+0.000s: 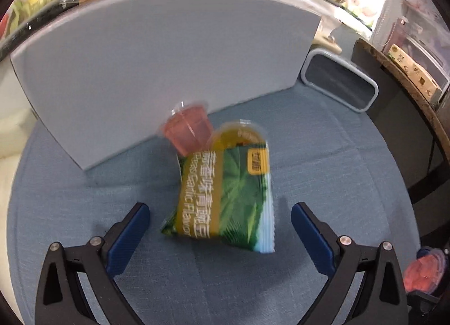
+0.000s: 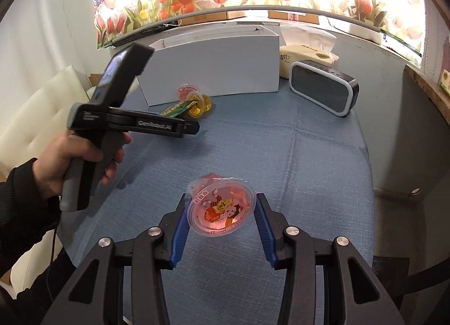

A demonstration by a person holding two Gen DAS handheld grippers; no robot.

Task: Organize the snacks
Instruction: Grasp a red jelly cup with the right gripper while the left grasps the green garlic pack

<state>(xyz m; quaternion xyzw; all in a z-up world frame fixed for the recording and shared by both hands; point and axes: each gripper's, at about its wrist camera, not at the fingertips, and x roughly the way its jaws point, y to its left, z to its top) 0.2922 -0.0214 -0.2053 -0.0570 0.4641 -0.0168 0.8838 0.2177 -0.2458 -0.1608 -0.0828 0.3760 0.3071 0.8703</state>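
A green snack packet (image 1: 225,198) lies on the blue tablecloth, with a pink jelly cup (image 1: 187,129) and a yellow jelly cup (image 1: 236,136) just behind it, in front of a white box (image 1: 157,66). My left gripper (image 1: 220,219) is open, its fingers on either side of the packet's near end. In the right wrist view my right gripper (image 2: 220,218) is shut on a pink jelly cup (image 2: 220,211) with a printed lid, holding it above the cloth. The left gripper tool (image 2: 132,122) and hand show at the left; the packet (image 2: 175,110) and yellow cup (image 2: 199,104) lie beyond.
A dark speaker with a white rim (image 2: 323,90) stands right of the white box (image 2: 213,63). A tissue pack (image 2: 306,53) sits behind it. The round table (image 2: 309,162) ends at the right; a white chair (image 2: 36,108) stands at the left.
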